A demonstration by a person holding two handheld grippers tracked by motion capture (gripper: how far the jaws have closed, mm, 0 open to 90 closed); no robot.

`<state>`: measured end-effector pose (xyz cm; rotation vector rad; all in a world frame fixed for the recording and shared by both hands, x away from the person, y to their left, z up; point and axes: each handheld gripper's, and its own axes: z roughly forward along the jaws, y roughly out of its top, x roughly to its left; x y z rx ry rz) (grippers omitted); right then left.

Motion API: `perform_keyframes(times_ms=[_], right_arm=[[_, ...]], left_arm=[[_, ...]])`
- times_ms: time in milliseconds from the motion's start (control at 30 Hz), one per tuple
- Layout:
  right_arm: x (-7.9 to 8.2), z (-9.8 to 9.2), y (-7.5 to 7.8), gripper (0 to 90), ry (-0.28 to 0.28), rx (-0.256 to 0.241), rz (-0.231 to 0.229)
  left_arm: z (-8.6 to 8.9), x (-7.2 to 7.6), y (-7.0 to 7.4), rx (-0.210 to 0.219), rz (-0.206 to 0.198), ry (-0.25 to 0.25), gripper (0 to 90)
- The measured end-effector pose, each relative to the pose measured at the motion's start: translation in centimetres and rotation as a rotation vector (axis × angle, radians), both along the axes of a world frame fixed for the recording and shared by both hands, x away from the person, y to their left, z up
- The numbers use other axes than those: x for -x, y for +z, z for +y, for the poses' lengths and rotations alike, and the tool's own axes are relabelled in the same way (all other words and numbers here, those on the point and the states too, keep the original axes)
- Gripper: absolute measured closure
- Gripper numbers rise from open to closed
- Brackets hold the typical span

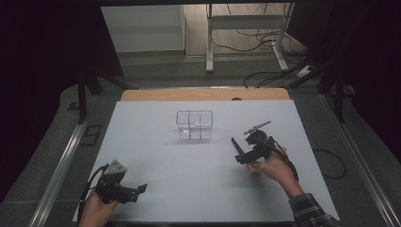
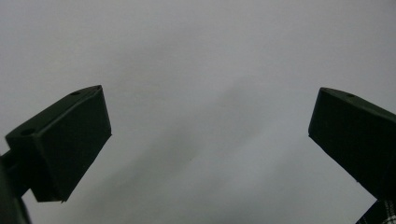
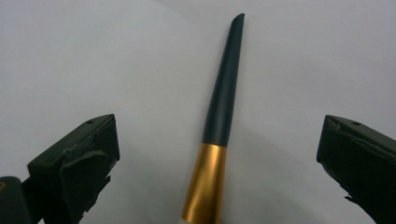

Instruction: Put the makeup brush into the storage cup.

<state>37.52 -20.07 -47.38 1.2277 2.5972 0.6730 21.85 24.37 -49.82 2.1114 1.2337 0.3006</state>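
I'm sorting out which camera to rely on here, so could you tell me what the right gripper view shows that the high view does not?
The right gripper view brings out the brush's gold band between dark handle and pale end, lying between wide-apart jaws without touching them. The high view gives the clear divided box, the left gripper and the right gripper. Both share the white table and the brush's dark handle.

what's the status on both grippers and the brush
Left gripper open, idle over bare table. Right gripper open, jaws either side of the brush, not clamped. Clear box beyond, path open.
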Motion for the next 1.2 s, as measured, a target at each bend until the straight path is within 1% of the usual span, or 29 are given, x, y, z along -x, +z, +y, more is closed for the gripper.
perform_keyframes(times_ms=[367, 500, 700, 933, 1200], right_arm=[[-0.8, 1.6, -0.1, 0.4, 0.019, 0.012, 0.010], [-1.0, 1.9, -0.1, 1.0, 0.020, 0.014, 0.006], [-1.0, 1.8, -0.5, 2.6, 0.019, 0.019, 0.013], [-1.0, 1.6, -1.4, 5.2, 0.028, 0.047, 0.021], [-1.1, 1.3, -2.2, 8.6, 0.041, 0.072, 0.051]], left_arm=[[0.0, 0.0, 0.0, -0.002, 0.000, -0.001, 0.0], [0.0, 0.0, 0.0, -0.003, -0.001, 0.000, 0.0], [0.0, 0.0, 0.0, -0.004, -0.001, -0.002, 0.0], [-0.1, 0.0, 0.0, -0.003, 0.002, -0.005, 0.0], [-0.1, 0.0, 0.0, -0.005, 0.004, -0.009, 0.0]])
